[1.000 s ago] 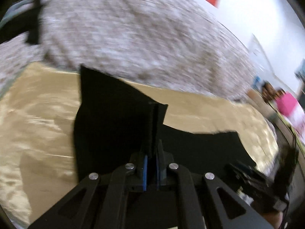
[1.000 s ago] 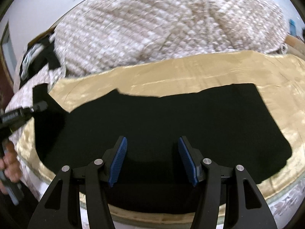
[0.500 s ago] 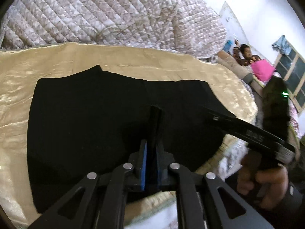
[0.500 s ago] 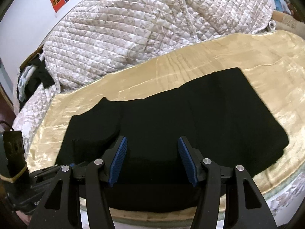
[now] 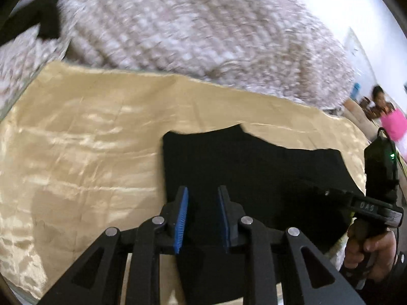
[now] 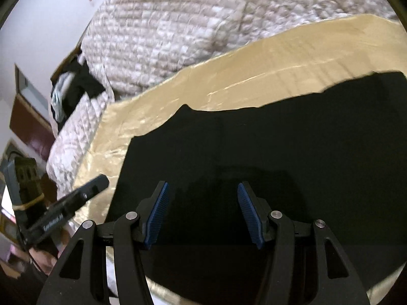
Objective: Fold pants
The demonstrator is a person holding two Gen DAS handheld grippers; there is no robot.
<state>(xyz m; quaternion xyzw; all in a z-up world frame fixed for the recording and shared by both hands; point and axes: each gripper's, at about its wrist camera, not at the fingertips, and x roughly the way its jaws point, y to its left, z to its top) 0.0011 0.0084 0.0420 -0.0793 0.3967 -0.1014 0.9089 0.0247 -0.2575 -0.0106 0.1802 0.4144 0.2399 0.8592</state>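
Looking along the left gripper in its own wrist view, we see the blue pads parted with a narrow gap, and the jaws are opening. Nothing is pinched between them; black cloth only shows behind the gap. The pants lie on the gold satin sheet, with one straight edge running down just left of the fingertips. We judge the opening to be a release of the layer, so that it settles flat on the garment below. At the right edge, a hand holds the right gripper low over the near corner of the cloth. A quilted blanket is heaped behind the sheet.

Moving to the right wrist view, we find the right gripper with its jaws released and standing wide apart, empty, hovering above the pants. The cloth fills the lower right of this view and lies dark and flat on the satin sheet, its far edge stepped. The left gripper enters from the lower left, just beside the garment's left edge. We judge this wide, low stance to be preparation for taking an edge for a further fold. The blanket rises behind, and dark clothes sit at its left end.
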